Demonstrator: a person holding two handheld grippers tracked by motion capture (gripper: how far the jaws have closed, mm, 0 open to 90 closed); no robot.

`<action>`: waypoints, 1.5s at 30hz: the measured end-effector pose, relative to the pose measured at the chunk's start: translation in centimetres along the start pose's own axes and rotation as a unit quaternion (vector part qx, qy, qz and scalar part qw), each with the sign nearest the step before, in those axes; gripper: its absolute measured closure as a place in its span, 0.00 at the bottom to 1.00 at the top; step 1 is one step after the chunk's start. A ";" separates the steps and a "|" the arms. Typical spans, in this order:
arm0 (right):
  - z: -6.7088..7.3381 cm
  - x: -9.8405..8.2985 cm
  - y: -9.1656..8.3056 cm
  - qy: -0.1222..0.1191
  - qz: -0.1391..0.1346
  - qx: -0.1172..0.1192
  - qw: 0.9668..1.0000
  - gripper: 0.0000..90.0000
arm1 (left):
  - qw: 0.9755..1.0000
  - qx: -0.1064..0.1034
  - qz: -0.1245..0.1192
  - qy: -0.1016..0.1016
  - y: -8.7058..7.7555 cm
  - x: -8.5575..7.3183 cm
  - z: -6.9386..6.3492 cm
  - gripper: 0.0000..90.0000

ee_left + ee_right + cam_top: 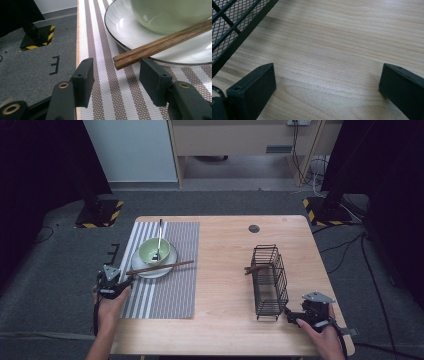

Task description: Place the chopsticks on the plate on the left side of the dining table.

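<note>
both grippers, left (116,75) and right (327,85), hold fingers apart.

A pair of brown wooden chopsticks (160,267) lies side by side across the near rim of a white plate (141,270), the near end poking out over a striped placemat (170,290). A pale green bowl (150,251) sits on the plate with a spoon (159,237) standing in it. Over to the right, a black wire basket (270,280) lies on the tabletop (225,270), with another brown stick (252,269) jutting from its left side.
</note>
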State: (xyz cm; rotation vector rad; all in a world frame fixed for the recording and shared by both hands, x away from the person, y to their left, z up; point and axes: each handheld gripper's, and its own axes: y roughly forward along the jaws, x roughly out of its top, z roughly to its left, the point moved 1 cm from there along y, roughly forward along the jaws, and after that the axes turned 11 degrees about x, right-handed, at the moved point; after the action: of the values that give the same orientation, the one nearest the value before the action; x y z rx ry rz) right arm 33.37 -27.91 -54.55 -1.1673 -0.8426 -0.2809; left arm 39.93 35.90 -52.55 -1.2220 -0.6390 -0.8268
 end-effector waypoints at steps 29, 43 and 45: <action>0.0 0.0 0.0 0.000 0.000 0.000 1.000 0.01 | 1.000 -0.002 0.010 0.012 0.0 0.8 0.3 0.48; 0.0 0.0 0.0 0.000 0.000 0.000 1.000 0.01 | 1.000 0.001 0.004 0.010 0.6 0.9 0.2 0.48; 0.0 0.0 0.0 0.000 0.000 0.000 1.000 0.01 | 1.000 0.003 0.000 0.007 0.7 1.0 0.3 0.48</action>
State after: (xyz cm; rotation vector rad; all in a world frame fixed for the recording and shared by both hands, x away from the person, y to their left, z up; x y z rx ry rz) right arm 33.37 -27.91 -54.55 -1.1673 -0.8428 -0.2808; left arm 41.02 36.04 -52.07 -1.2102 -0.6300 -0.8311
